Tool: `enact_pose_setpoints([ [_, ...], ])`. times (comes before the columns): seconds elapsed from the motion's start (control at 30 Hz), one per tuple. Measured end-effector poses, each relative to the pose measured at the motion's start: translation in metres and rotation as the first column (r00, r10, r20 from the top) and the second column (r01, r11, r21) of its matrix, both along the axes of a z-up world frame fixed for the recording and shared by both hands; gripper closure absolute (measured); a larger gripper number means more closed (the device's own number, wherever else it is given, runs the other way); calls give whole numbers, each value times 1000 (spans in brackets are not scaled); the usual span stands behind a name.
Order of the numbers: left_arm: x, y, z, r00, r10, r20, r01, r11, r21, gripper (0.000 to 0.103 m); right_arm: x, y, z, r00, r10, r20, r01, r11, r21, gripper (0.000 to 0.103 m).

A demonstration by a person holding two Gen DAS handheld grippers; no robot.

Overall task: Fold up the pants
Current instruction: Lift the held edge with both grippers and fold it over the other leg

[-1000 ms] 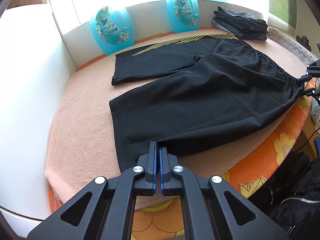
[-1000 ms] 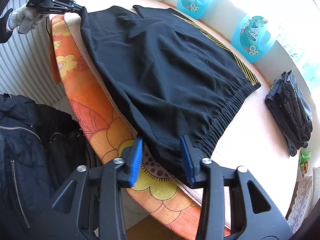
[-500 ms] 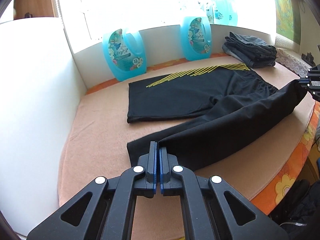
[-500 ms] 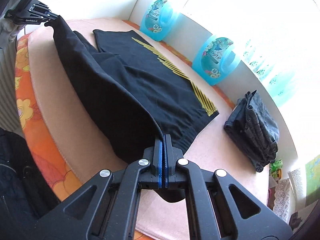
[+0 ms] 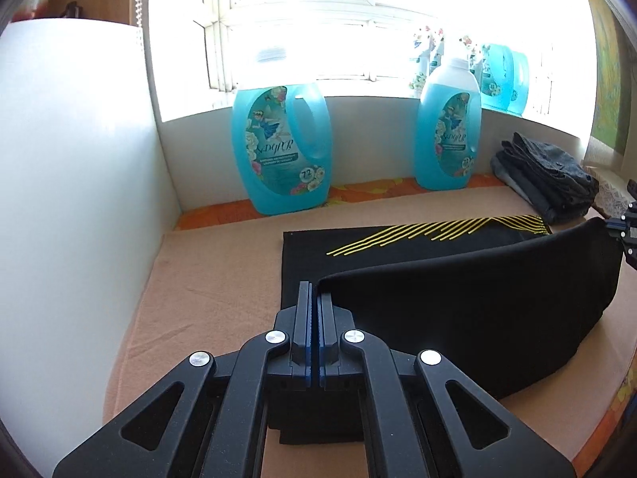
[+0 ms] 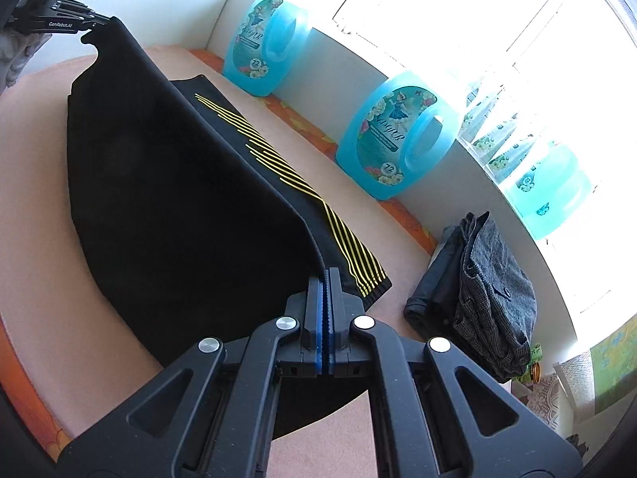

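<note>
Black shorts point(image 5: 469, 302) with yellow stripes point(image 5: 430, 231) lie on a tan cloth-covered table point(image 5: 207, 279). My left gripper point(image 5: 314, 290) is shut on the hem corner of the near leg and holds it above the table. My right gripper point(image 6: 327, 279) is shut on the waistband corner, also raised. The near half point(image 6: 171, 207) hangs between the two grippers like a curtain, above the striped far half point(image 6: 302, 183) that lies flat. The left gripper shows in the right wrist view point(image 6: 95, 22), and the right gripper shows in the left wrist view point(image 5: 625, 227).
Two blue detergent jugs point(image 5: 282, 151) point(image 5: 448, 135) stand against the white back wall. A stack of folded grey clothes point(image 5: 545, 179) point(image 6: 485, 290) sits at the back right. A white wall point(image 5: 71, 207) bounds the left side. More jugs point(image 6: 549, 183) stand on the sill.
Both grippers have lifted the near half of the shorts higher and carried it toward the back wall, over the striped half. The near table edge has dropped out of view.
</note>
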State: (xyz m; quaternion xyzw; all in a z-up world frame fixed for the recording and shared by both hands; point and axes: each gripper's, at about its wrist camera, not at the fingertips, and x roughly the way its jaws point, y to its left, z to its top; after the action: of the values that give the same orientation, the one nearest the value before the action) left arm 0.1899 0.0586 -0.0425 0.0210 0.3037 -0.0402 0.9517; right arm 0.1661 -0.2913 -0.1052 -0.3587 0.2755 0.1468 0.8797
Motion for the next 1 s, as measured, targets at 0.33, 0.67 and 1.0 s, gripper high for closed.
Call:
enact_pose_setpoints([
  [0.33, 84, -4, -26, 998, 33, -60, -33, 999, 12, 102, 93, 1, -12, 999, -38, -39, 38, 999, 3, 102],
  [0.67, 135, -17, -63, 981, 11, -196, 14, 992, 125, 102, 157, 1, -58, 983, -60, -171, 54, 998, -37, 102],
  [1.0, 174, -30, -73, 973, -6, -233, 55, 978, 201, 102, 178, -6, -77, 977, -80, -198, 72, 996, -52, 102],
])
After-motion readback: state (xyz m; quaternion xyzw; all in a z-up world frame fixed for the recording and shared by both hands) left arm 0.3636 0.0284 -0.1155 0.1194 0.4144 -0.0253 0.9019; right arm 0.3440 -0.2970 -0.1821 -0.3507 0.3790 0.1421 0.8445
